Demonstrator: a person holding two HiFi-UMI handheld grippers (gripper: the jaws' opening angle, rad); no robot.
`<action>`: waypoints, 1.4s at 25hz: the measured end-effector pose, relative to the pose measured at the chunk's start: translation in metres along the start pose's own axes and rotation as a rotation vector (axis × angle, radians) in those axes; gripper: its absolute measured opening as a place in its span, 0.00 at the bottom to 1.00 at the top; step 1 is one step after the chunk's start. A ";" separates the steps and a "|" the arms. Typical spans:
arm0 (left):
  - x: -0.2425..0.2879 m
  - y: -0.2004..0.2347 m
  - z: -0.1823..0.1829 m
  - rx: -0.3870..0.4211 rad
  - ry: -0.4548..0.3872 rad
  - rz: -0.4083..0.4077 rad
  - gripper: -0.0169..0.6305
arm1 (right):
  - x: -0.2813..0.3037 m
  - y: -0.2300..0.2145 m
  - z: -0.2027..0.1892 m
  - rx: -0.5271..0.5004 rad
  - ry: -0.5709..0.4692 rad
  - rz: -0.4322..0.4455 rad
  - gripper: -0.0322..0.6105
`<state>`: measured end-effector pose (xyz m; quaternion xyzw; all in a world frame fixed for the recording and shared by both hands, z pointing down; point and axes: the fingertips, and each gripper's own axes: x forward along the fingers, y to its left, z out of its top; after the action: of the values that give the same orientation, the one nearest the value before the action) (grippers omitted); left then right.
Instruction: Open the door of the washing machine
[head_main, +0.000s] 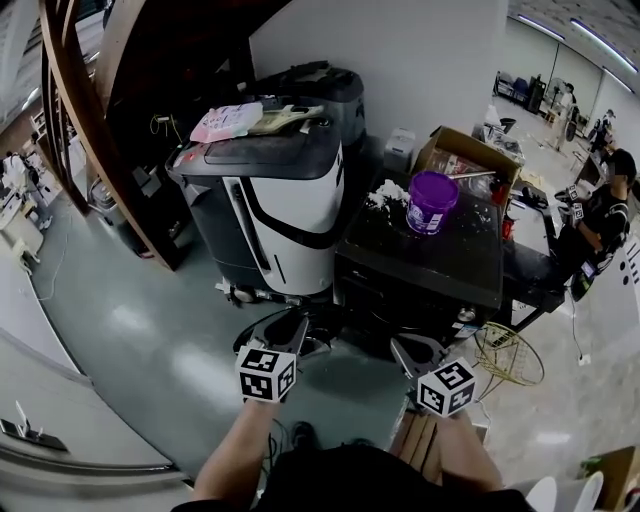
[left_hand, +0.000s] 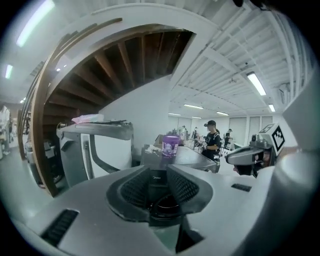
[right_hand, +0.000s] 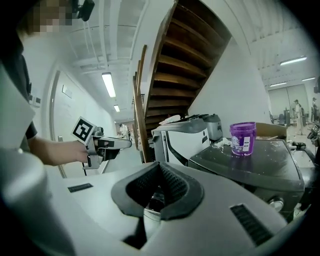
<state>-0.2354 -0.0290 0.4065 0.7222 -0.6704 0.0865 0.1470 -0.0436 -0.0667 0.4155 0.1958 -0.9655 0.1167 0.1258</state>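
1. We see our left gripper (left_hand: 156, 176) with jaws slightly apart, holding nothing.
2. Right gripper (right_hand: 161, 174): jaws closed together, empty.
3. Washing machine (head_main: 420, 262) sits just ahead of both, purple tub (head_main: 431, 201) on top, round door (left_hand: 167, 202) facing us.

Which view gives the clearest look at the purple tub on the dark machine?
The right gripper view: the purple tub stands side-on and unblocked on the washing machine's top, with its label visible. The head view shows the tub from above, at a steep angle. The left gripper view shows the tub small and far off.
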 end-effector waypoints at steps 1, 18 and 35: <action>0.000 -0.009 0.000 0.013 0.008 -0.012 0.20 | -0.005 0.000 0.001 -0.007 -0.003 0.008 0.08; -0.050 -0.036 0.039 0.011 -0.140 0.069 0.05 | -0.029 -0.003 0.055 -0.055 -0.113 0.064 0.08; -0.042 -0.018 0.051 0.010 -0.136 0.042 0.05 | -0.036 0.009 0.090 -0.079 -0.223 0.067 0.07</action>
<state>-0.2250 -0.0055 0.3429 0.7129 -0.6933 0.0437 0.0955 -0.0330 -0.0707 0.3189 0.1702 -0.9833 0.0602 0.0212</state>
